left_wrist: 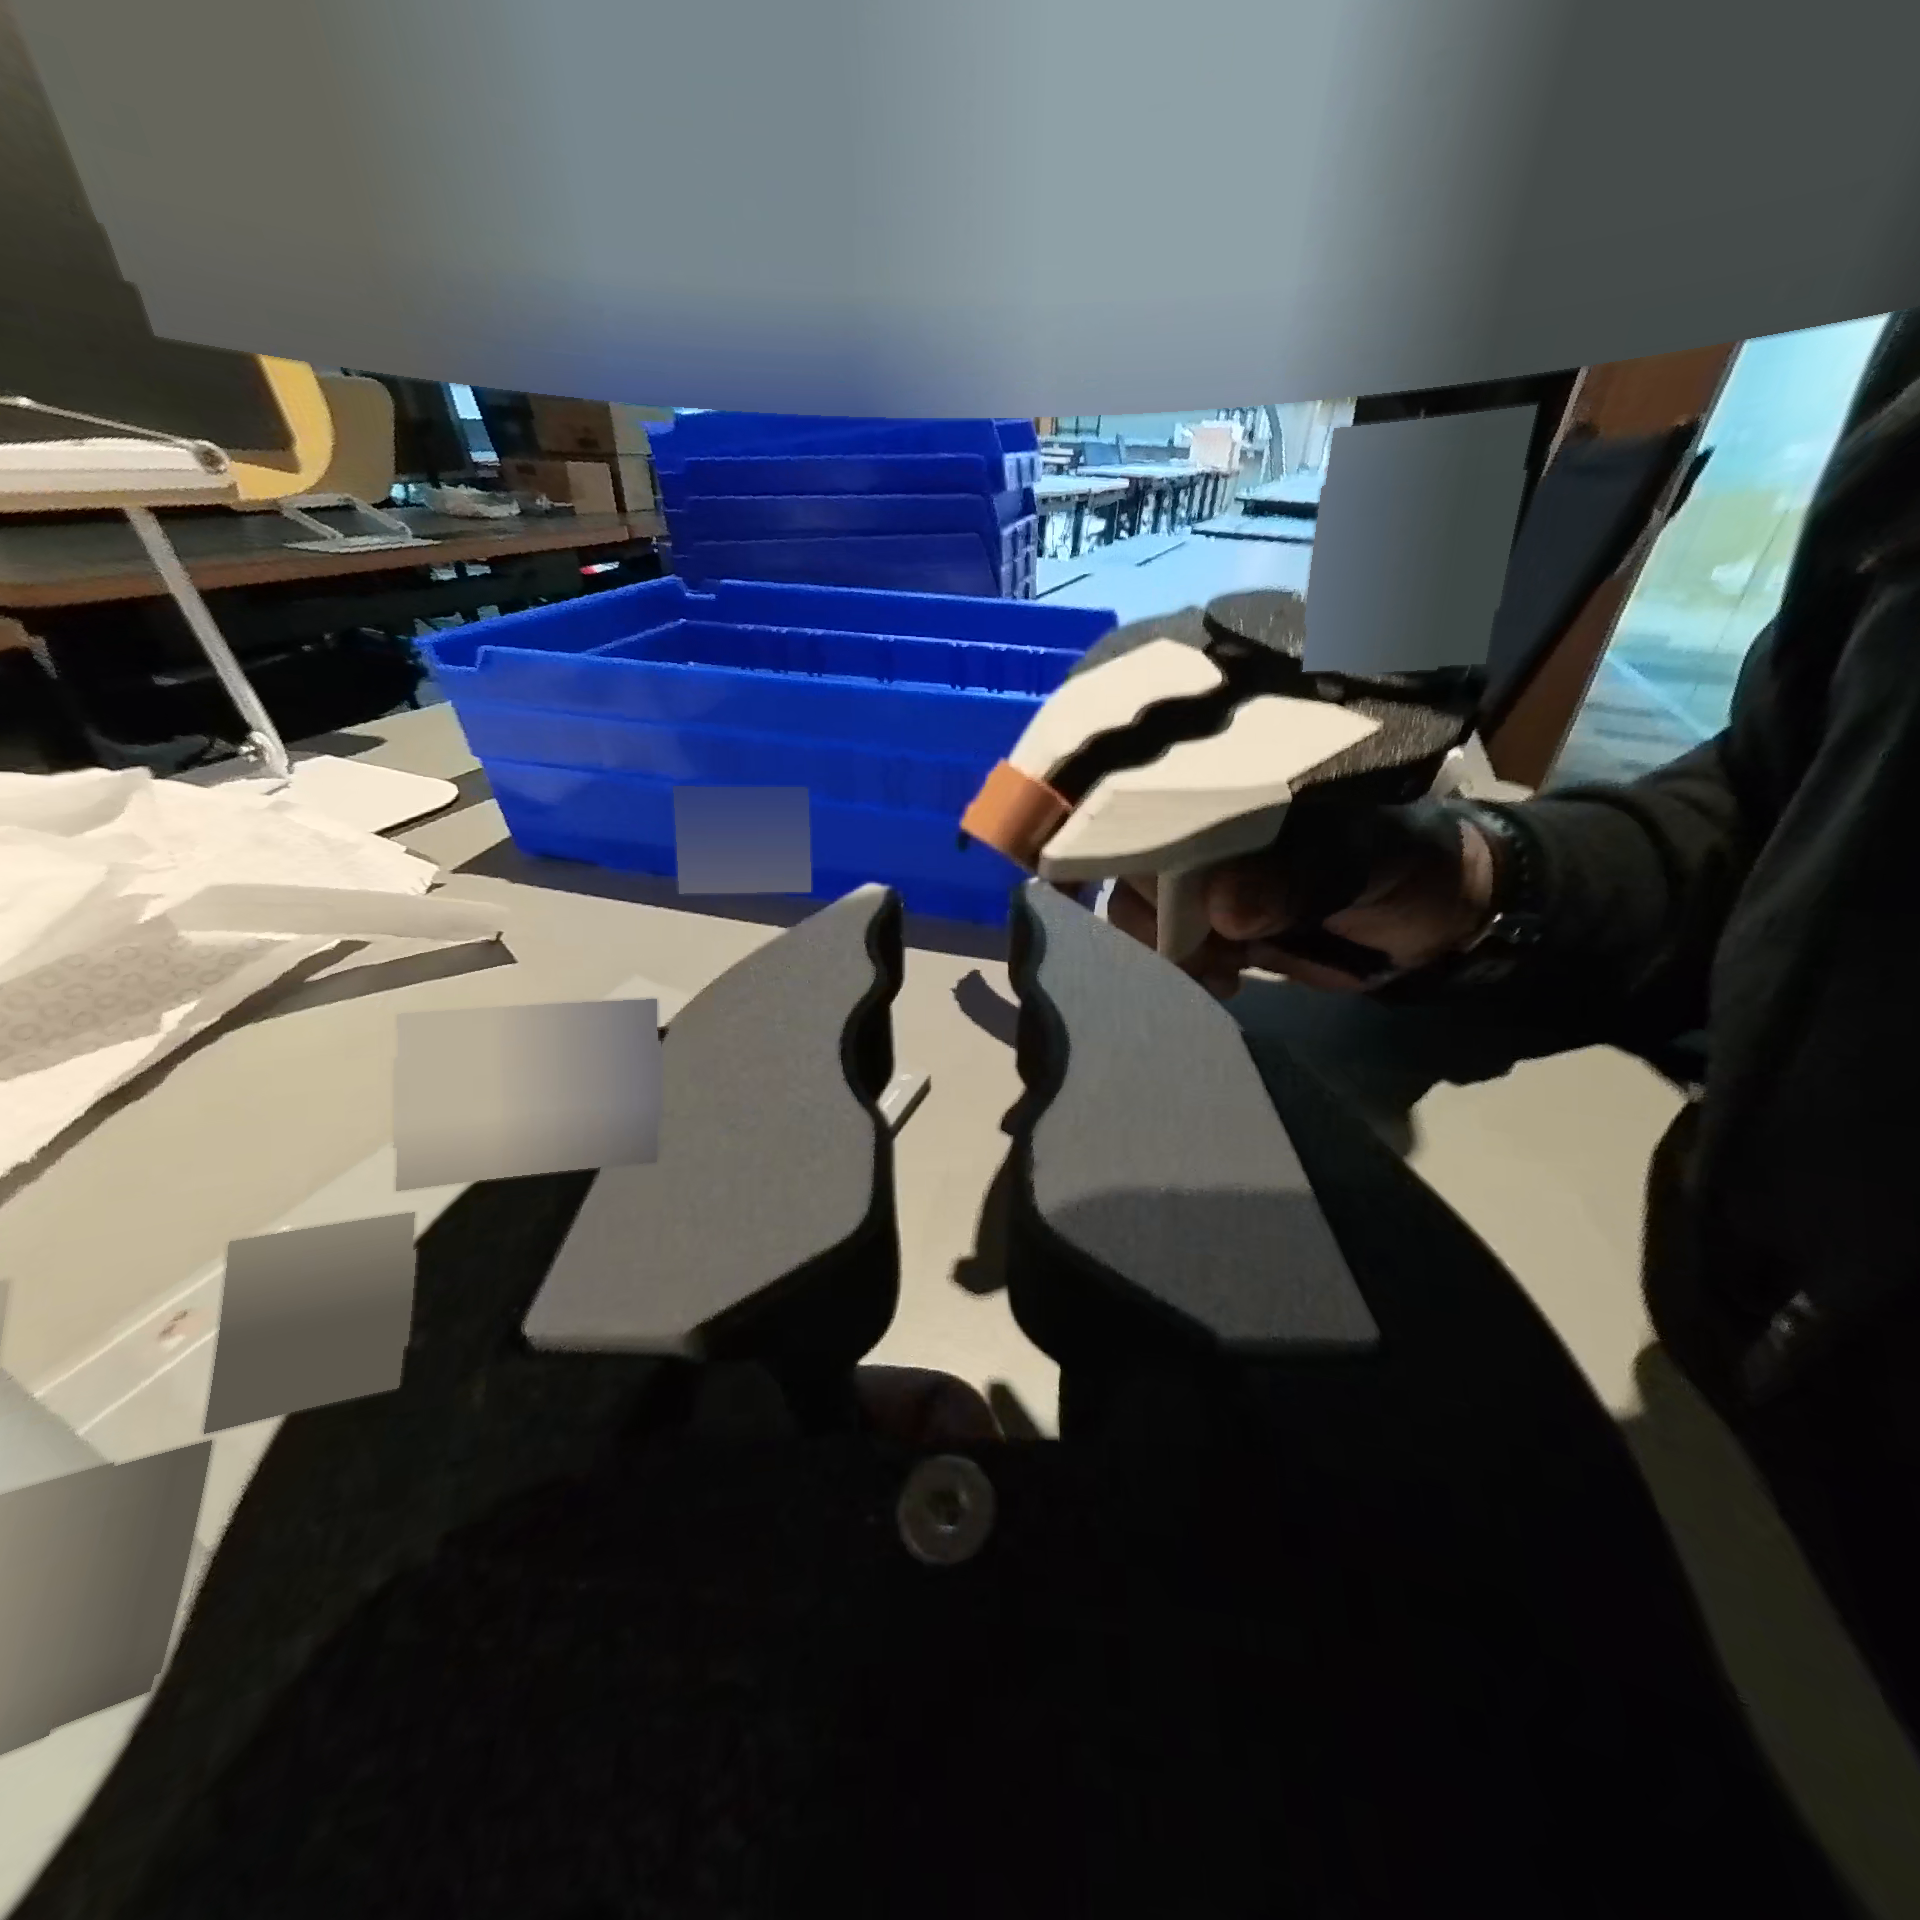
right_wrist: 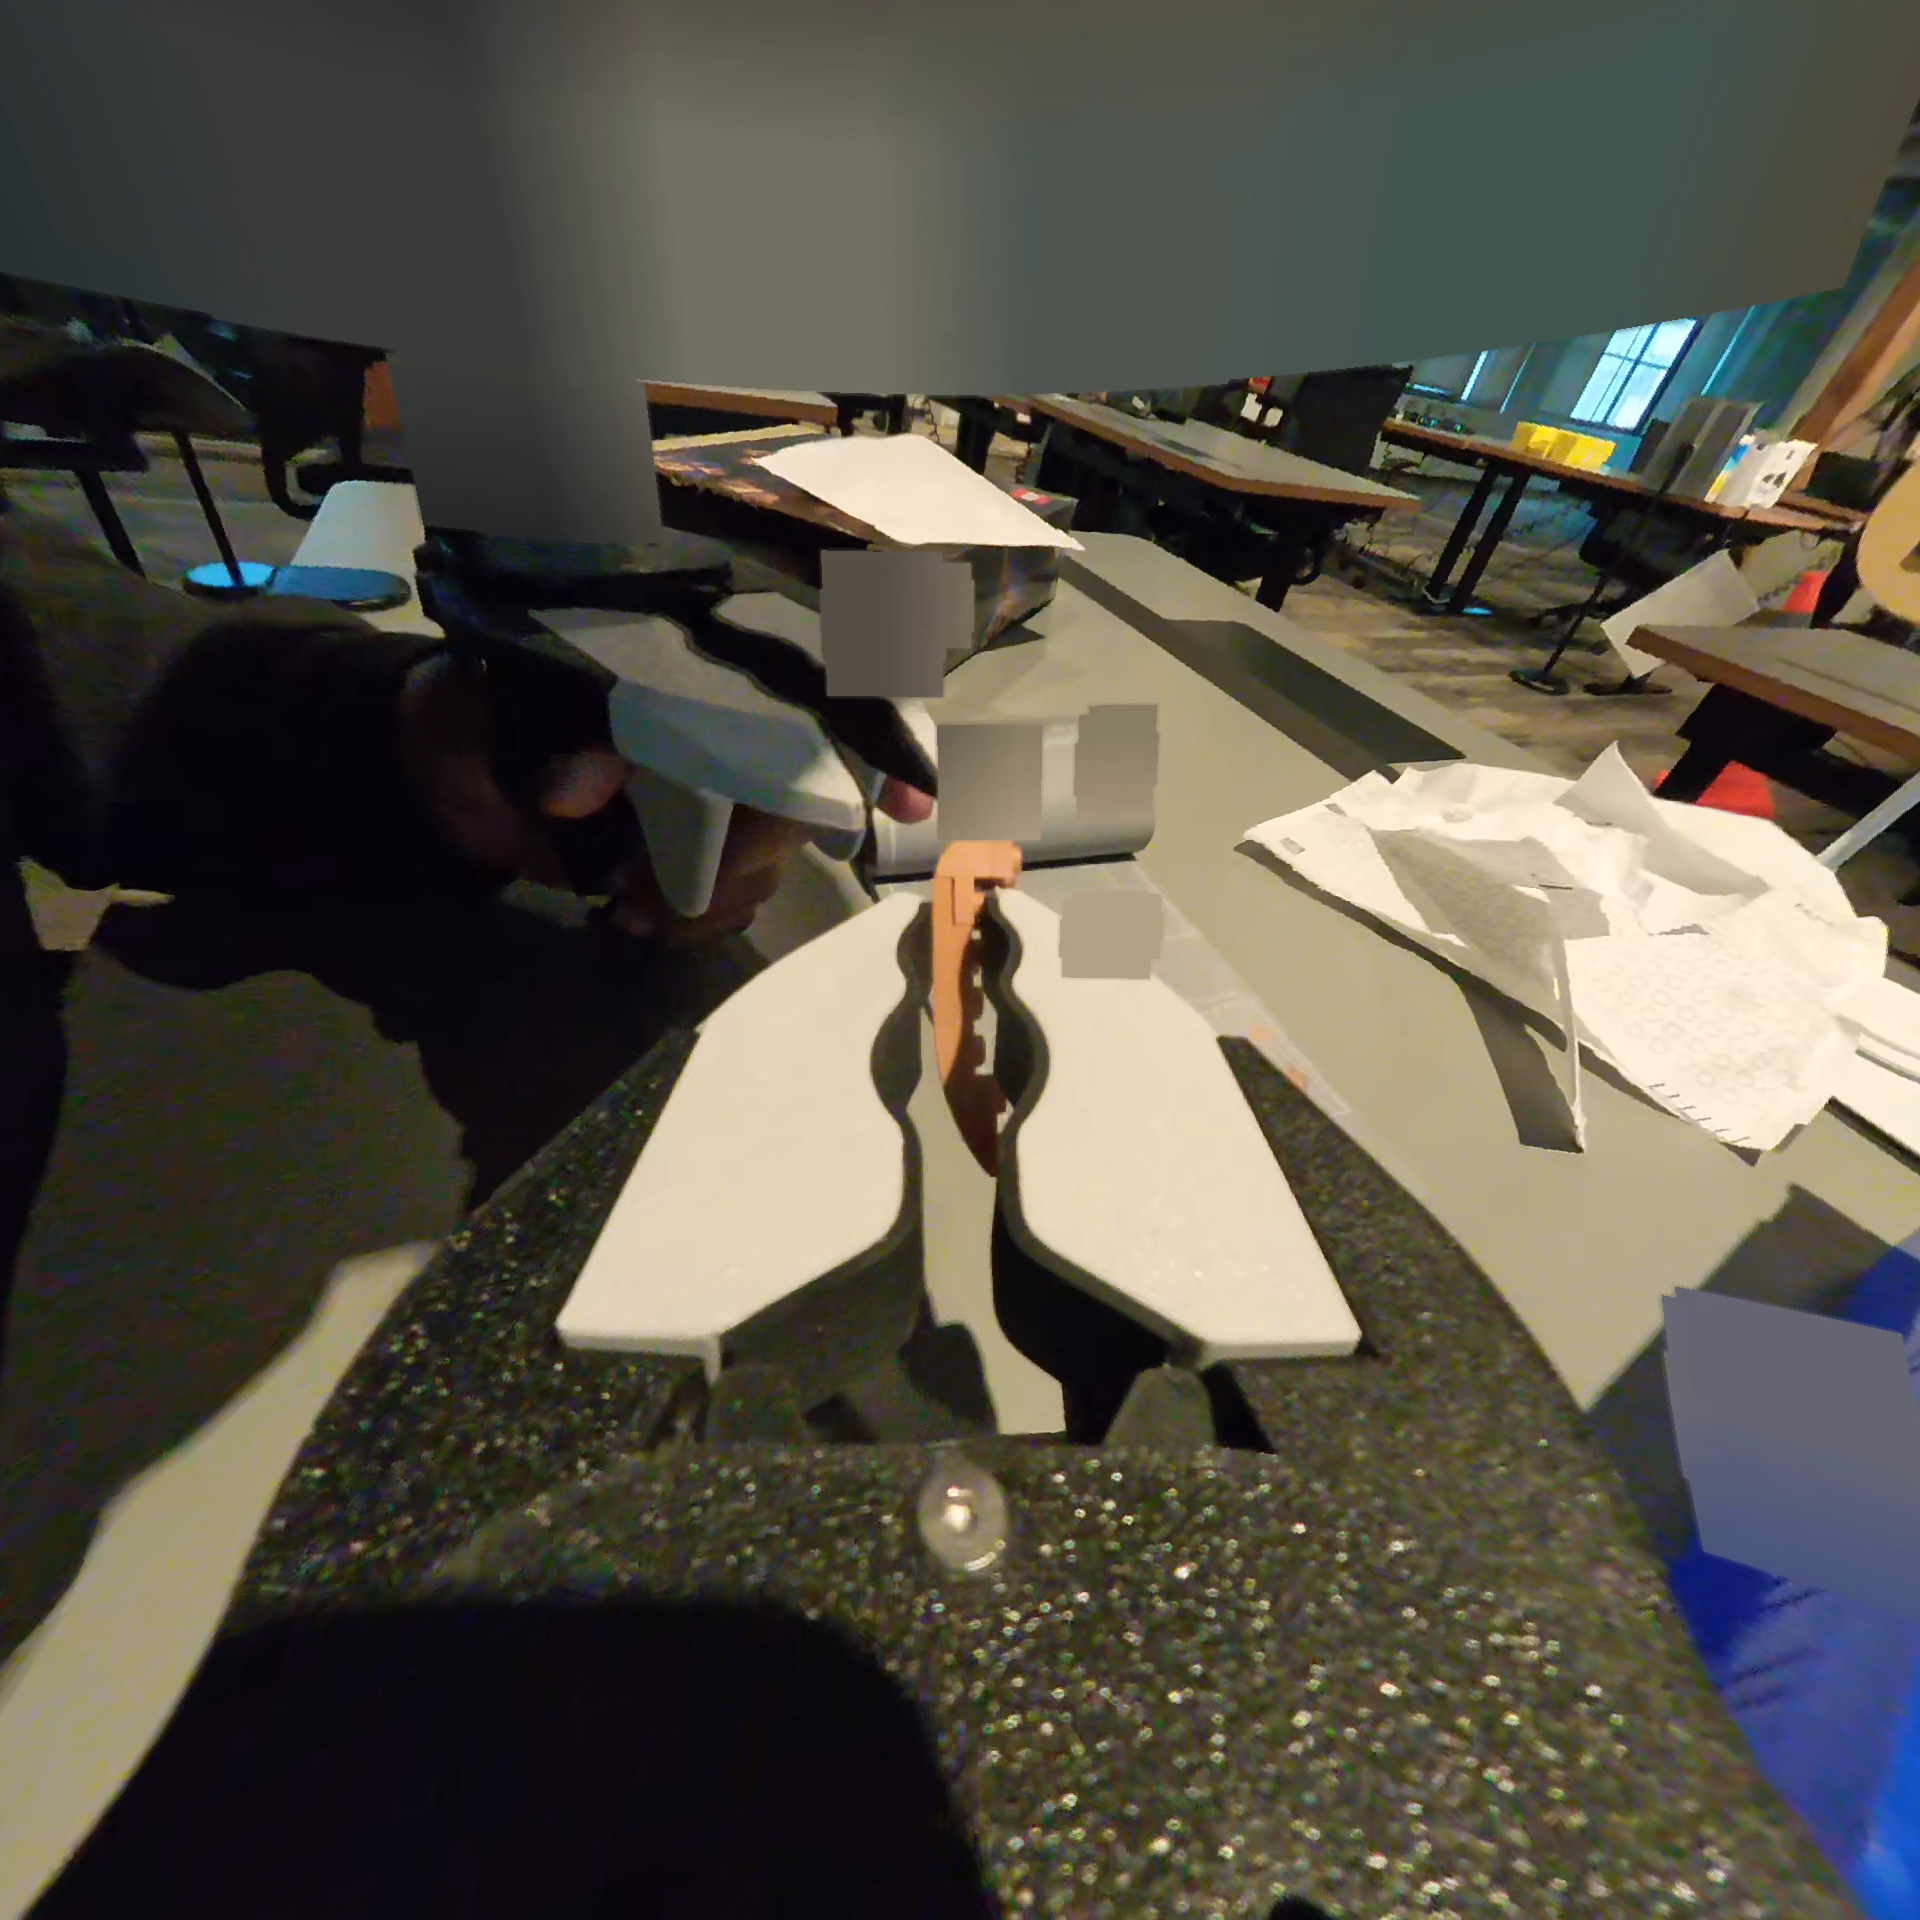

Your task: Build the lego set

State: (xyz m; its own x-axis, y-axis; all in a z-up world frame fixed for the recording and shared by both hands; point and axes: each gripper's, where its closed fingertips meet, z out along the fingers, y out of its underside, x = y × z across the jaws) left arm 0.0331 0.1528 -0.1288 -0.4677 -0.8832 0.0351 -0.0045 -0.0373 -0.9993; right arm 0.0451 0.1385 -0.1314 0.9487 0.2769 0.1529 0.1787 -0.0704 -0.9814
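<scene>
The right gripper, with pale fingers, is clamped narrow on a thin orange-brown lego piece that stands on edge between its jaws and pokes out past the tips. It is held in the air above the grey worktop. The left gripper, with dark fingers, holds nothing; its jaws stand a little apart, and it hovers near the right one.

The build looks barely begun: only this one piece is in hand, and no assembled model shows anywhere. Torn white paper bags lie on the worktop, so parts seem to be unpacked, though the loose parts themselves are hidden or too small to tell.

The left wrist view alone shows the blue bins stacked at the far side, and the piece seen from outside at the right gripper's tips. The right wrist view alone shows the piece's long notched edge, and a box topped with a paper sheet farther off.
</scene>
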